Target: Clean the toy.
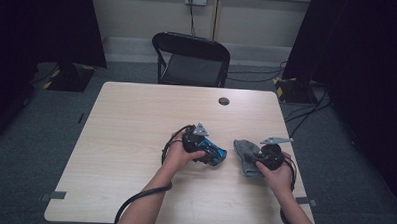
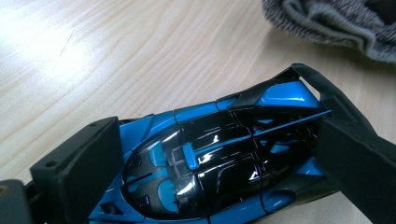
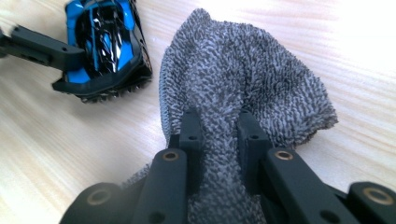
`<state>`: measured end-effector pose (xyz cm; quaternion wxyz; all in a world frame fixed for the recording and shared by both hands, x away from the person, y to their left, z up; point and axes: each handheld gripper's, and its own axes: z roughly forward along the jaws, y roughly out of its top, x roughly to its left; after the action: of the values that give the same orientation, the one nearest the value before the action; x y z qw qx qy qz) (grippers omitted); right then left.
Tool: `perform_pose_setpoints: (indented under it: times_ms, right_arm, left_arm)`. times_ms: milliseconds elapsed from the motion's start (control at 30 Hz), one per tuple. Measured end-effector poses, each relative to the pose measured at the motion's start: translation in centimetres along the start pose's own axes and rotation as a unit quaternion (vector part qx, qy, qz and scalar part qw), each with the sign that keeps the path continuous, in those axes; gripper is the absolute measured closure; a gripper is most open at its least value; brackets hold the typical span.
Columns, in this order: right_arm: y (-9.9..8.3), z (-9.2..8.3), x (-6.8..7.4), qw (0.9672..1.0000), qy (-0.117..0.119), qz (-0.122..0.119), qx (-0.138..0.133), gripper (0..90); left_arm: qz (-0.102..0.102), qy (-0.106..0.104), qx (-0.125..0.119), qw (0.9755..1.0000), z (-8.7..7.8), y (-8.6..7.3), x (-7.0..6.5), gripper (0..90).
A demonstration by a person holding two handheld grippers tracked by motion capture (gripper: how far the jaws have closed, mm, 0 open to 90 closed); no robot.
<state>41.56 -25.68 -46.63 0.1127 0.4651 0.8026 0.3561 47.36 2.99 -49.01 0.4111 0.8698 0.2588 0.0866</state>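
A black folding chair (image 1: 191, 59) behind the wooden table (image 1: 131, 119) – grey carpet (image 1: 30, 151), pale wall (image 1: 140, 12)

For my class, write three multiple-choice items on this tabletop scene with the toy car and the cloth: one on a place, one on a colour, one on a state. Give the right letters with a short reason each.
1. Where is the chair?
A. beyond the far edge of the table
B. on the table
C. at the table's left side

2. What colours is the toy car?
A. red and white
B. blue and black
C. all yellow

3. How does the right gripper stand?
A. wide open above the cloth
B. shut on the cloth
C. shut on the toy car

Answers:
1 A, it stands behind the table.
2 B, blue body with glossy black top.
3 B, its jaws pinch a fold of cloth.
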Motion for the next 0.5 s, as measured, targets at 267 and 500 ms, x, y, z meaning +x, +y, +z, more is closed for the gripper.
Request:
perform_pose_setpoints:
  times_ms: [267,500]
  right_arm:
    - [-0.6,2.0,0.8,0.9998,-0.002,-0.013,0.012,75.7]
    - [-0.4,2.4,2.4,0.9987,0.009,-0.042,0.027,75.6]
  left_arm:
    - [0.000,0.001,-0.002,1.0000,0.0,-0.1,0.0,1.2]
    - [-0.001,0.001,-0.004,1.0000,0.0,-0.1,0.0,1.2]
